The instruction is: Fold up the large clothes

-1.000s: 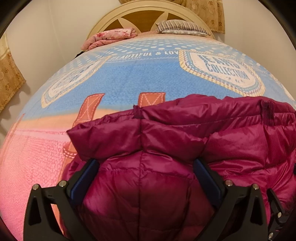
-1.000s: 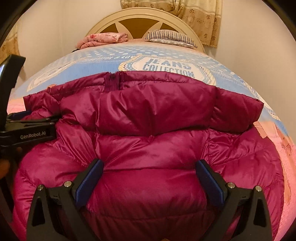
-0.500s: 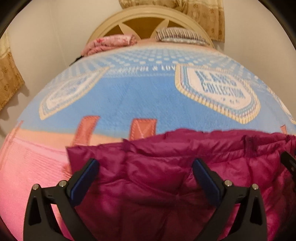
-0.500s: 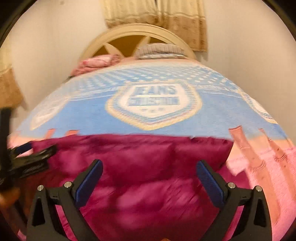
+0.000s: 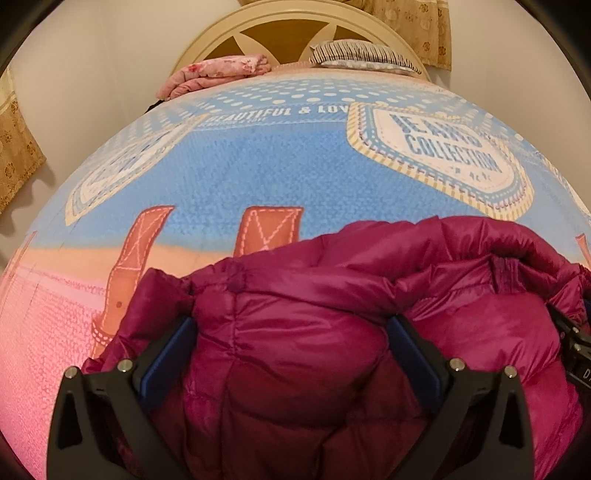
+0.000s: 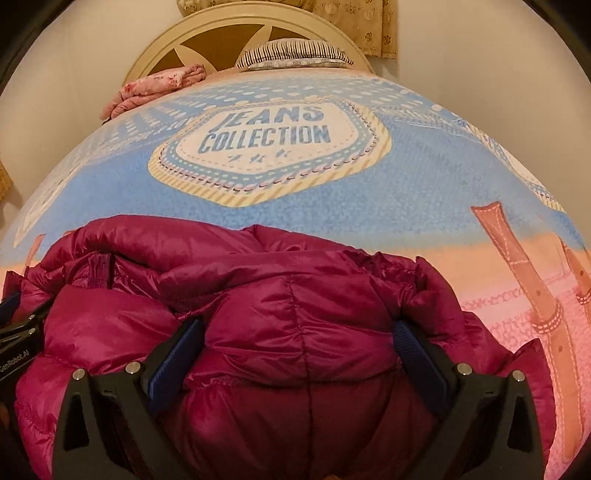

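A magenta puffer jacket lies bunched on the near end of the bed; it also fills the lower right wrist view. My left gripper is open, its blue pads pressed into the jacket's left part, with padding bulging between them. My right gripper is open the same way on the jacket's right part. The right gripper's body shows at the right edge of the left wrist view. The left gripper's body shows at the left edge of the right wrist view. The jacket's near part is hidden under the grippers.
The bed is covered by a blue and pink "Jeans Collection" blanket. A folded pink floral cloth and a striped pillow lie by the cream headboard. Walls and curtains stand behind and to the sides.
Both grippers rose and drew back from the jacket half a second ago, then came down onto it again. The jacket now lies more bunched, nearer the foot of the bed.
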Demonstrator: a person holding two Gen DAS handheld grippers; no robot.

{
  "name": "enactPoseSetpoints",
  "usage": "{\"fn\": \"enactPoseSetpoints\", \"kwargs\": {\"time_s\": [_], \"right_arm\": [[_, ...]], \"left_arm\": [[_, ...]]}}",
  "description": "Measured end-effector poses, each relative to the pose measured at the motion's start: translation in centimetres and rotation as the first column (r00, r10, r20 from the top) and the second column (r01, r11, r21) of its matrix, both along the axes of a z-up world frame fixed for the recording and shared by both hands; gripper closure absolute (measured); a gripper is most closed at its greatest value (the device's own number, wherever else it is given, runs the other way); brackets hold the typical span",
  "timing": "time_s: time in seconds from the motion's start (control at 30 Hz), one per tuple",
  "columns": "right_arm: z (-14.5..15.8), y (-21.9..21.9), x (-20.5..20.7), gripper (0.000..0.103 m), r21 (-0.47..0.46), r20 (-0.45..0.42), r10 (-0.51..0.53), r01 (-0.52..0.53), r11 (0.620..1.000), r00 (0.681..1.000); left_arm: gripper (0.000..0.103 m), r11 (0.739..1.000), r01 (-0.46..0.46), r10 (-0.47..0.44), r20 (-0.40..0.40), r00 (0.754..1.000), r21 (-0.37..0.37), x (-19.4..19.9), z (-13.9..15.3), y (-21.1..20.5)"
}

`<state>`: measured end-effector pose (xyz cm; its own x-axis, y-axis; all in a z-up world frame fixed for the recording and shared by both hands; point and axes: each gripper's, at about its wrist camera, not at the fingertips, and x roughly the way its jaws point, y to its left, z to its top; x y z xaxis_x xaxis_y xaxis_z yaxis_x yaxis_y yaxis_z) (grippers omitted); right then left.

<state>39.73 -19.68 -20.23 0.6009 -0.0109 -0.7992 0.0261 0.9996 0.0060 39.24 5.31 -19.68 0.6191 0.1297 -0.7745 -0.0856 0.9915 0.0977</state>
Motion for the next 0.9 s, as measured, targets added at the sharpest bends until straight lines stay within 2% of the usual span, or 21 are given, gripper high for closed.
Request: {"fn": "enactPoseSetpoints", "kwargs": {"time_s": [0.6,0.7,0.8,0.9], "right_arm": [[-0.3,0.3,0.3,0.001,-0.035,0.002,-0.005,0.005,0.999,1.000],[-0.3,0.4,0.3,0.001,-0.040,0.003,-0.005,0.005,0.999,1.000],[-0.3,0.4,0.3,0.001,-0.036,0.003,-0.005,0.005,0.999,1.000],[-0.3,0.3,0.3,0.001,-0.029,0.005,-0.004,0.004,1.000,1.000]], "left_arm": [[0.000,1.000,0.000,0.000,-0.014,1.000,-0.003,0.4,-0.2,0.0],[0.000,1.000,0.005,-0.006,-0.025,1.000,-0.026,0.5,0.0,0.4],[0.000,0.995,0.028,-0.029,-0.019,0.999,-0.094,-0.5,1.1,1.5],[0.000,0.992,0.055,-0.051,0.043,0.998,-0.115,-3.4,4.0,3.1]]}}
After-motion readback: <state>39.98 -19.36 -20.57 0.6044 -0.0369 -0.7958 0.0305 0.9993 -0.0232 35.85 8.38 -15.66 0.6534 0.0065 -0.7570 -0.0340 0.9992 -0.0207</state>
